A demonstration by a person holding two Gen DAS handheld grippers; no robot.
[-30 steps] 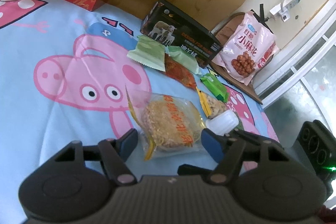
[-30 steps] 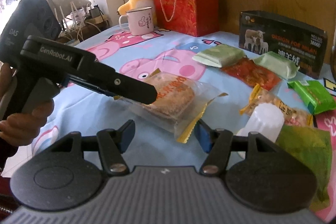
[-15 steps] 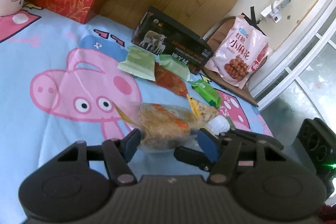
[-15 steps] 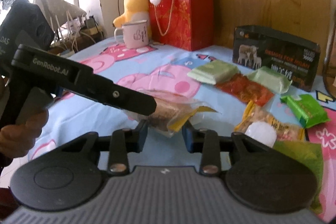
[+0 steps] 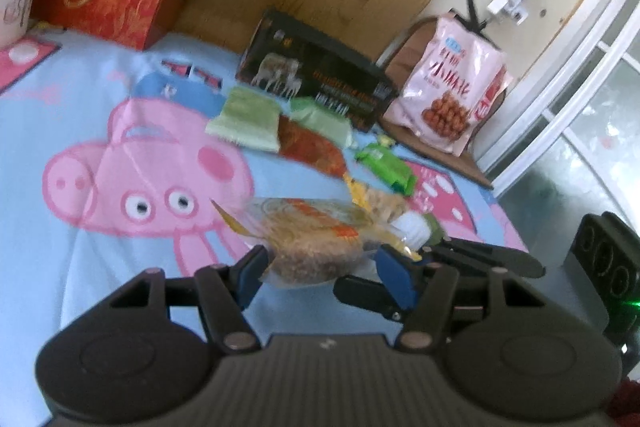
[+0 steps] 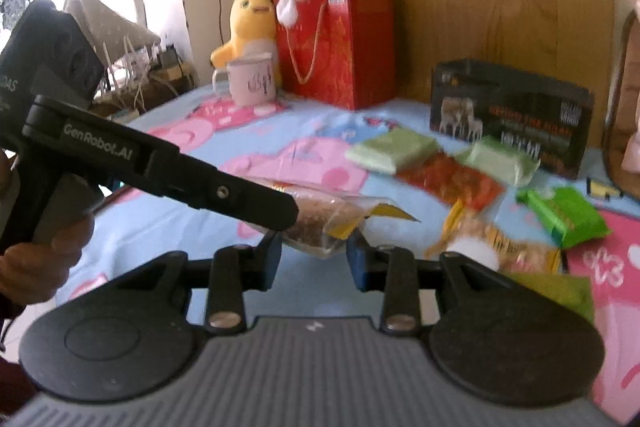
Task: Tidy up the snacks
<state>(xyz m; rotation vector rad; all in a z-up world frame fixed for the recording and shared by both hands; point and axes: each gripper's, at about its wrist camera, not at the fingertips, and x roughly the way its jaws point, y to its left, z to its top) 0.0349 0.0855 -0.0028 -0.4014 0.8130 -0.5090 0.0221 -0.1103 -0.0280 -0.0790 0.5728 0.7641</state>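
A clear pack of brown crispy cake (image 5: pixel 312 235) with yellow ends is held off the blue Peppa Pig cloth (image 5: pixel 80 235) by both grippers. My left gripper (image 5: pixel 318 269) is shut on its near side. My right gripper (image 6: pixel 314 253) is shut on its other side, where the pack (image 6: pixel 320 223) shows between the blue pads. The left gripper's black body crosses the right wrist view. Other snacks lie beyond: two pale green packs (image 5: pixel 248 121), a red pack (image 5: pixel 312 147), a bright green pack (image 5: pixel 386 167), a yellow-edged pack (image 6: pixel 500 247).
A black box with sheep (image 5: pixel 316 79) stands at the back, a pink snack bag (image 5: pixel 452 95) on a chair to its right. A red gift bag (image 6: pixel 340 43), a pink mug (image 6: pixel 252 79) and plush toys (image 6: pixel 252 23) stand at the far left.
Both grippers closed on the cake pack and lifted it off the cloth. The pack tilted from lying flat to edge-on between the jaws.
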